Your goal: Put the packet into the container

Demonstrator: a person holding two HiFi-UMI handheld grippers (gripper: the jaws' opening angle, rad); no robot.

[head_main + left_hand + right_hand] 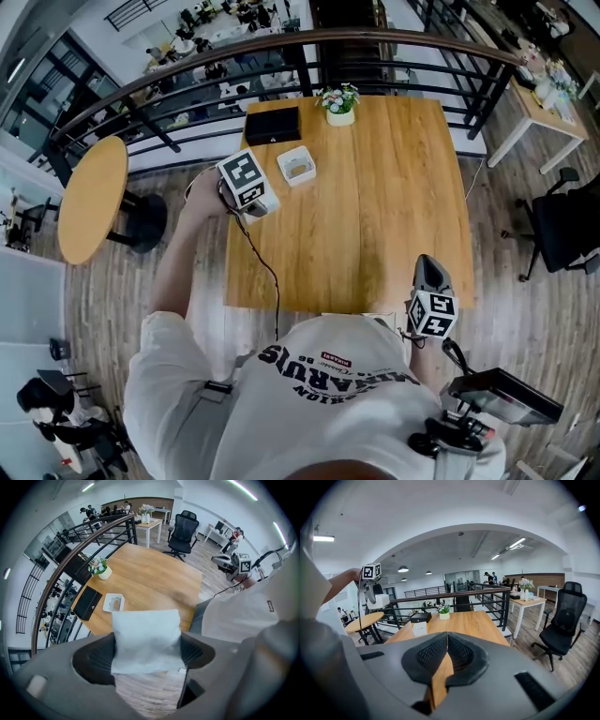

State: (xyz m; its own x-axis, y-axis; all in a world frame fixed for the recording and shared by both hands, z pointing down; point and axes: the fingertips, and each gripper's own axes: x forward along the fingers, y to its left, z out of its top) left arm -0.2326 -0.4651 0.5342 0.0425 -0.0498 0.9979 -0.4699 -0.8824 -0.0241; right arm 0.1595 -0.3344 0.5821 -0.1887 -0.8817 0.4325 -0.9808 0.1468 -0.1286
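Right now I read this as the carry step: my left tool (pixel 146 658) has its jaws spread wide and pressed onto the two side edges of the white packet (pixel 146 637), so the packet is up in the air, not on the table (pixel 154 581). From the left gripper view it hangs over the table's edge with floorboards showing under it, and the small white container (pixel 114 595) sits on the table a little way ahead, beside a black box (pixel 87 603). My right tool (pixel 446 641) has its jaws closed together on nothing, low by the table's near side. Next, I judge, the packet must come squarely above the container before the jaws let go. The packet sticks out past the jaw tips, pointing downward; it looks nearly square, so I cannot name its long axis.
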